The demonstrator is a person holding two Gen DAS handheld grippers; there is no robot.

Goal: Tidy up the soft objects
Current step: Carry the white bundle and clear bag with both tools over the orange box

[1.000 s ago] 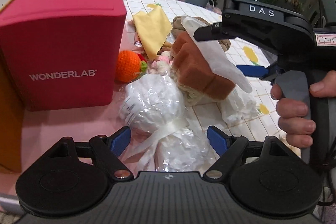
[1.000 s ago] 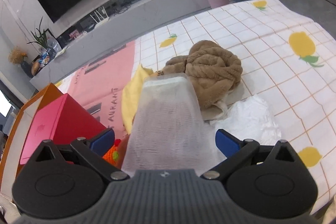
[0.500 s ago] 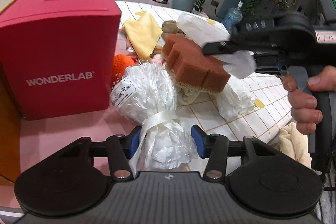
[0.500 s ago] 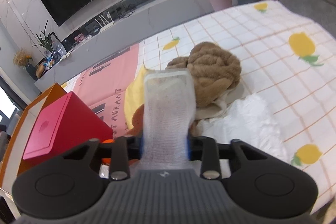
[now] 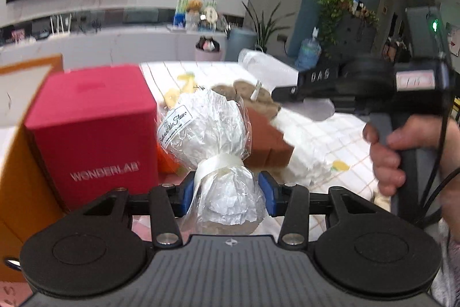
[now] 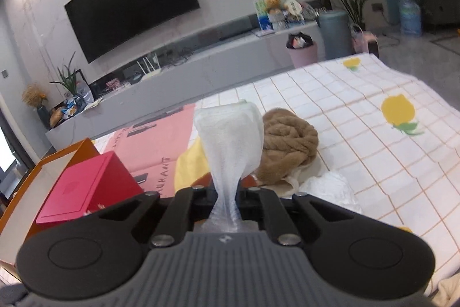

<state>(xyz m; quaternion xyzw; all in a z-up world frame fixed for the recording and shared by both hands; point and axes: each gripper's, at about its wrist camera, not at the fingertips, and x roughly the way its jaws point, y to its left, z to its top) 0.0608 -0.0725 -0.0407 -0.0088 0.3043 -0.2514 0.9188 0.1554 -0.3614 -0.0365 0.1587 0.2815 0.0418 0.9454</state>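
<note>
My left gripper (image 5: 227,192) is shut on a white ribbon-tied plastic bundle (image 5: 207,131) and holds it lifted above the table. My right gripper (image 6: 227,196) is shut on a white mesh pouch (image 6: 233,140), raised above the pile; it also shows in the left wrist view (image 5: 267,65). Below lie a brown sponge block (image 5: 267,143), a brown knitted ball (image 6: 287,146), a yellow cloth (image 6: 187,169) and white crumpled plastic (image 6: 330,186).
A red WONDERLAB box (image 5: 95,131) stands at the left inside an orange box (image 5: 14,163); it also shows in the right wrist view (image 6: 86,192). The table has a checked lemon-print cloth (image 6: 373,134) and a pink mat (image 6: 155,146).
My left gripper closed on the white bundle and lifted it. My right gripper closed on the mesh pouch and raised it off the sponge.
</note>
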